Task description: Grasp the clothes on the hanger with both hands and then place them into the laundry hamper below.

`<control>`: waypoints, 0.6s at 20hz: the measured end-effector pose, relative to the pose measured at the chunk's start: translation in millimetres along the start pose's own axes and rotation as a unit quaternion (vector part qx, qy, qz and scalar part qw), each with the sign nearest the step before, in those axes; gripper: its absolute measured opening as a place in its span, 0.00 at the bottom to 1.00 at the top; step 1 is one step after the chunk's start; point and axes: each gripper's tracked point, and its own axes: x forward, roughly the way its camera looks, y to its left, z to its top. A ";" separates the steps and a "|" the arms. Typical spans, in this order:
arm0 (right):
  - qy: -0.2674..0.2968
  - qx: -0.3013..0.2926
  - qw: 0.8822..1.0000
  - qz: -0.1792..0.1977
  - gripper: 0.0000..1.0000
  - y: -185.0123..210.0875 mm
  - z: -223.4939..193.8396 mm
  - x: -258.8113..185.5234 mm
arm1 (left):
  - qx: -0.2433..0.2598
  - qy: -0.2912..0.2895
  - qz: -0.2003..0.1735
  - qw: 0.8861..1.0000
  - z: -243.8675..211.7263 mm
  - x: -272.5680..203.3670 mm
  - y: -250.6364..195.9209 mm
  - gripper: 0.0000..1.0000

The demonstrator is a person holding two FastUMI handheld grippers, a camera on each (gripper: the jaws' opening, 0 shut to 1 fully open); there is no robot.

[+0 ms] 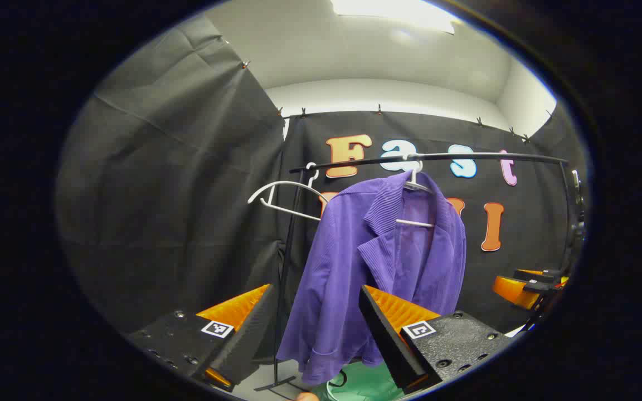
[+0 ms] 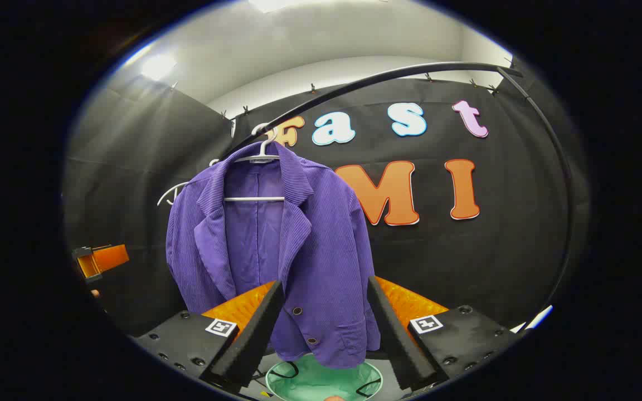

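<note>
A purple ribbed jacket (image 1: pixel 388 262) (image 2: pixel 276 250) hangs on a white hanger (image 1: pixel 418 186) (image 2: pixel 259 159) from a black rail (image 1: pixel 466 157) (image 2: pixel 388 78). Below it stands a green laundry hamper (image 1: pixel 363 384) (image 2: pixel 321 381). My left gripper (image 1: pixel 315 312) is open, its fingers spread wide, still short of the jacket. My right gripper (image 2: pixel 324 309) is open too, in front of the jacket's lower hem and apart from it. The right gripper (image 1: pixel 527 287) is seen at the far right of the left gripper view. In the right gripper view, the left gripper (image 2: pixel 98 259) sits at the far left.
An empty white hanger (image 1: pixel 285 195) (image 2: pixel 168 195) hangs at the left end of the rail. The rack's black upright post (image 1: pixel 287 267) runs down beside the jacket to a foot on the floor. Black cloth walls close in the booth.
</note>
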 end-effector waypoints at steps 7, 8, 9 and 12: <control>0.005 0.018 1.000 -0.001 0.94 -13.5 -5.9 -2.8 | 0.043 0.018 -0.004 0.999 -10.7 11.1 -35.9 0.92; 0.006 0.018 1.000 0.000 0.97 -13.3 -5.7 -0.8 | 0.042 0.023 -0.009 0.999 -13.9 14.1 -40.1 0.92; 0.007 0.016 1.000 0.001 0.97 -13.9 -6.0 0.8 | 0.041 0.029 -0.009 0.999 -18.7 16.6 -40.5 0.92; 0.008 0.007 1.000 -0.003 0.98 -14.6 -8.3 8.5 | 0.037 0.047 -0.006 0.998 -31.3 23.7 -42.8 0.92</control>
